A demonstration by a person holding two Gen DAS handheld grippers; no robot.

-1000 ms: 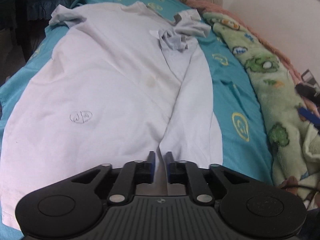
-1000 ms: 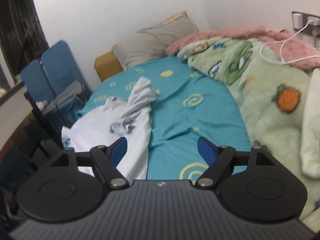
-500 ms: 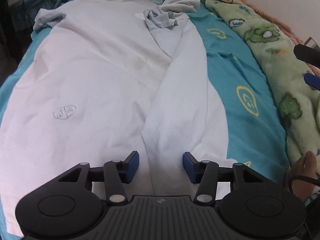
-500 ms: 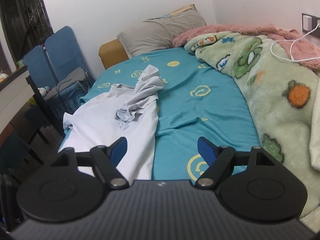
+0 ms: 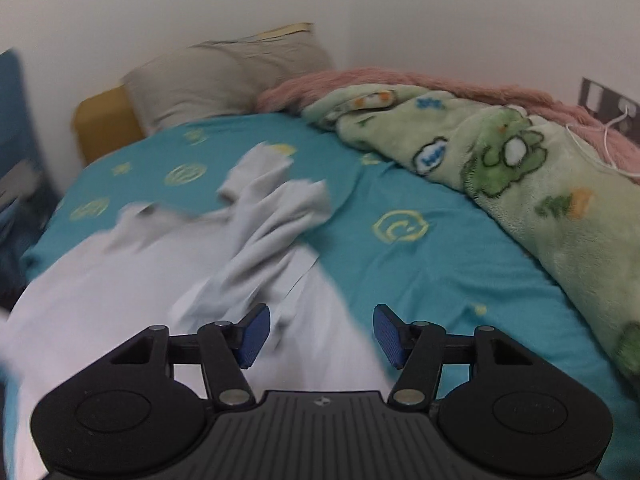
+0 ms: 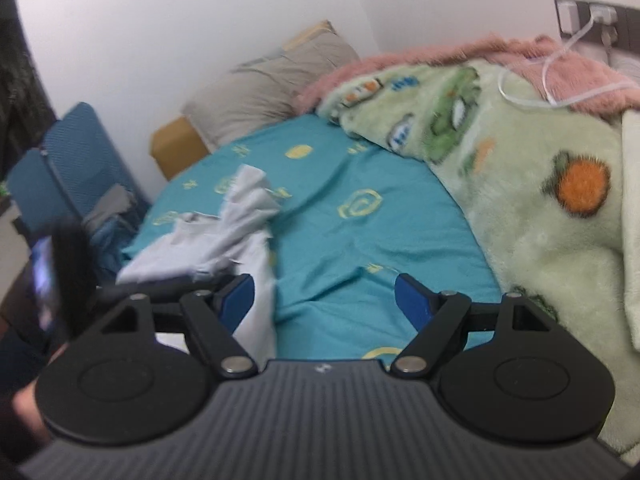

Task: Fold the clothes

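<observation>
Cotton, we judge: the pale white crumpled shirt point(image 5: 168, 280) on the teal bedsheet point(image 5: 420, 264) looks light and limp; we'd pinch a hem. Left gripper point(image 5: 320, 336) and right gripper point(image 6: 324, 300) both gape wide, empty.

no readable text, labels or numbers, blanket point(image 5: 516, 168) prints and sheet point(image 5: 400, 240) motifs too blurred

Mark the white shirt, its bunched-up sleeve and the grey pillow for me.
White cotton shirt point(image 5: 120, 300), left wrist view: on the flat body panel.
Bunched-up pale grey sleeve point(image 5: 276, 216), left wrist view: on the crumpled folds in its middle.
Grey rectangular pillow point(image 6: 272, 84), right wrist view: on its front face.
</observation>
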